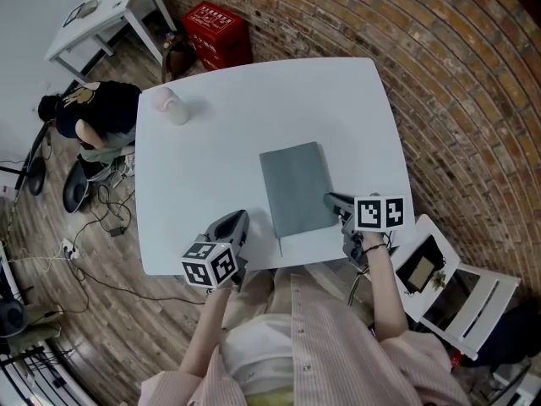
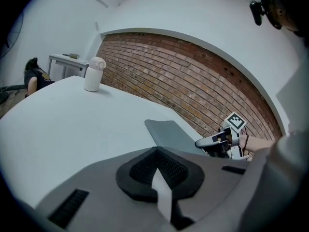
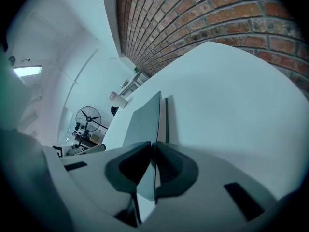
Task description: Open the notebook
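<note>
One grey notebook (image 1: 296, 189); right tongs (image 1: 331, 201) pinch its cover edge; left tongs (image 1: 238, 220) seemingly closed, empty.

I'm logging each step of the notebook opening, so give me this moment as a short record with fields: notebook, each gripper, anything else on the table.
notebook: grey, lies on the white table, looks closed
right gripper: shut on the notebook's near right edge
left gripper: shut, empty, at the table's near edge, apart from the notebook
other: white container at far left corner
</note>
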A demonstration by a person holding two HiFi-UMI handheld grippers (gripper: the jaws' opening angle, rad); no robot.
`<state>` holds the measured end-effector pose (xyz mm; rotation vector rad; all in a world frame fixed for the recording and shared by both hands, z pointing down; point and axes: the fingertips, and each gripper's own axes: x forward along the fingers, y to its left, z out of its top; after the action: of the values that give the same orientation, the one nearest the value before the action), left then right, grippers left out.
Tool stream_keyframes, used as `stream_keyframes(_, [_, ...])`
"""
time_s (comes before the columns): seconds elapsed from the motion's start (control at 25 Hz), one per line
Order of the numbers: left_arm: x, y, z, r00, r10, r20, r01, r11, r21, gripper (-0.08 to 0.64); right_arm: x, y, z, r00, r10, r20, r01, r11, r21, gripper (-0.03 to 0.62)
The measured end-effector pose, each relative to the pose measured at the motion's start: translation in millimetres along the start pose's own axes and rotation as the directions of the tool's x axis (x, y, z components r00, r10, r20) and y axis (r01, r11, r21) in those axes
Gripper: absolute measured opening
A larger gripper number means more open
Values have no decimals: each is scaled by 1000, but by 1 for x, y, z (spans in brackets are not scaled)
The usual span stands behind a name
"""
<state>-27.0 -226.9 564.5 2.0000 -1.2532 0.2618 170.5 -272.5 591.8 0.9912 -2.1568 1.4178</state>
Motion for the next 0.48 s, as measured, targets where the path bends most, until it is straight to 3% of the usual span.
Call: stream_keyframes(0.48, [-16,4,5,997,43,65,-43,999,-8,-8,-16,33,13,996,76,44,-75,997,-17,31])
